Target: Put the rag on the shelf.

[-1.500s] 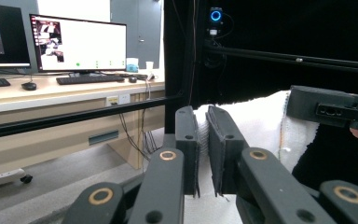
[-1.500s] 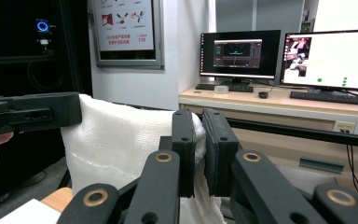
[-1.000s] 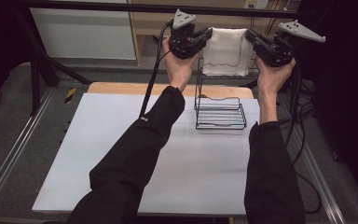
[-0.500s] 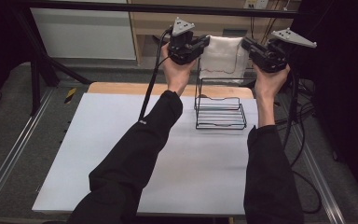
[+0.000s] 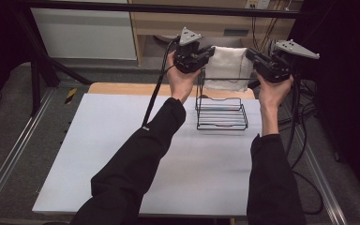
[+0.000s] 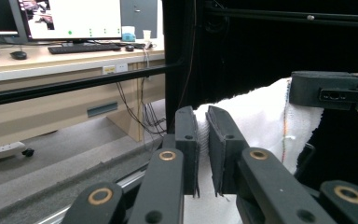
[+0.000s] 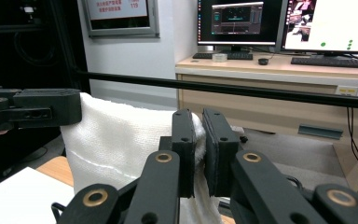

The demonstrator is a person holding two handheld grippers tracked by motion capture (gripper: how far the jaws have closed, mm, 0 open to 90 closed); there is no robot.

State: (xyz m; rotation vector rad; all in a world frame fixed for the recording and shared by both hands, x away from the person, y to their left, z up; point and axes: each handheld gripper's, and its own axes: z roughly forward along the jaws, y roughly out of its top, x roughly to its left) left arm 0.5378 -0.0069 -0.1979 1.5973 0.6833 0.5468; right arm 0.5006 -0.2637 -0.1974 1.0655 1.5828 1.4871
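White towel (image 5: 227, 68) stretched between left claw (image 5: 209, 51) and right claw (image 5: 251, 55), both clamped on its corners.

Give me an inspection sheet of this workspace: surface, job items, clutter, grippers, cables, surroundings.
Surface: white table top, wooden edge at the far side.
Job's things: white towel held stretched between both grippers above the black wire rack, which stands on the table.
Clutter: nothing seen on the table besides the rack.
Grippers: left gripper shut on one end of the towel; right gripper shut on the other end.
Cables: a black cable trails from the left gripper; more cables hang at the right table edge.
Surroundings: black frame bar, wooden desk with monitors and keyboards behind.
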